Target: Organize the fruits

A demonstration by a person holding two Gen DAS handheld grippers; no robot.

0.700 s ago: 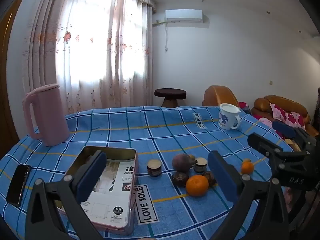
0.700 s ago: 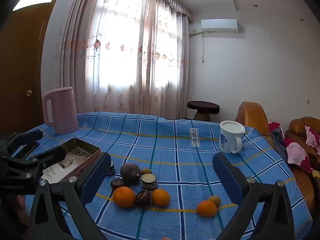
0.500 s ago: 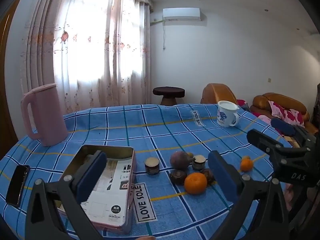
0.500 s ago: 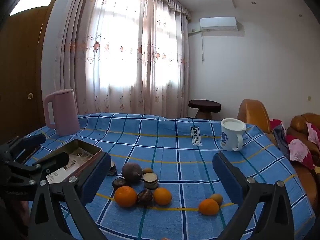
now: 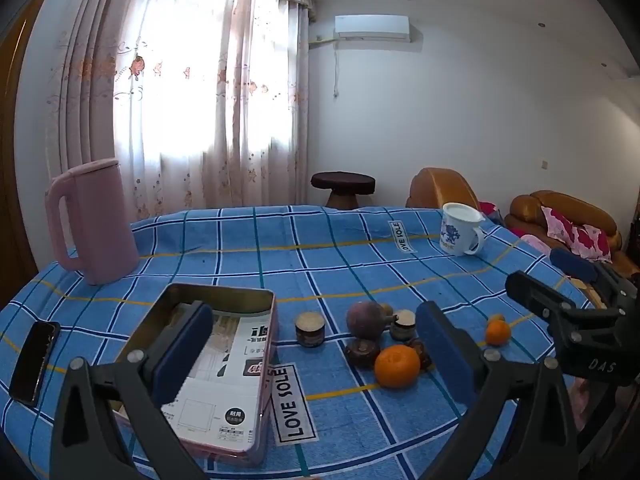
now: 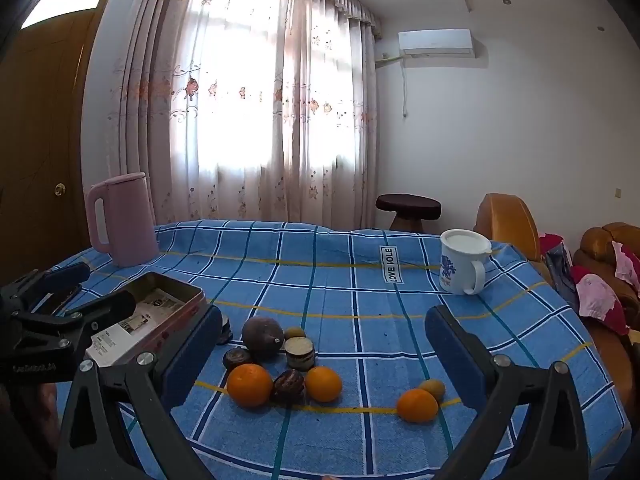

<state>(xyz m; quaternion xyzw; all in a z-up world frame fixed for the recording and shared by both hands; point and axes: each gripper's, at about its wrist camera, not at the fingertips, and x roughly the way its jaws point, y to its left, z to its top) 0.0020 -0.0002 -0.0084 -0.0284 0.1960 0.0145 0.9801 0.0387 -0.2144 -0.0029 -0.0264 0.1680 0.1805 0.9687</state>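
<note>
Since both tongs, left (image 5: 314,354) and right (image 6: 324,350), hung wide and empty, I judged the firm, smooth, roll-prone orange (image 6: 249,385) needed a gentle grip across its middle.

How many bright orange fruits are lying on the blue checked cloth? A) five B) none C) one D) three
D: in the right wrist view three orange fruits lie on the blue cloth: a big one and a smaller one in the cluster beside the dark fruits, and a third apart on the right.
</note>
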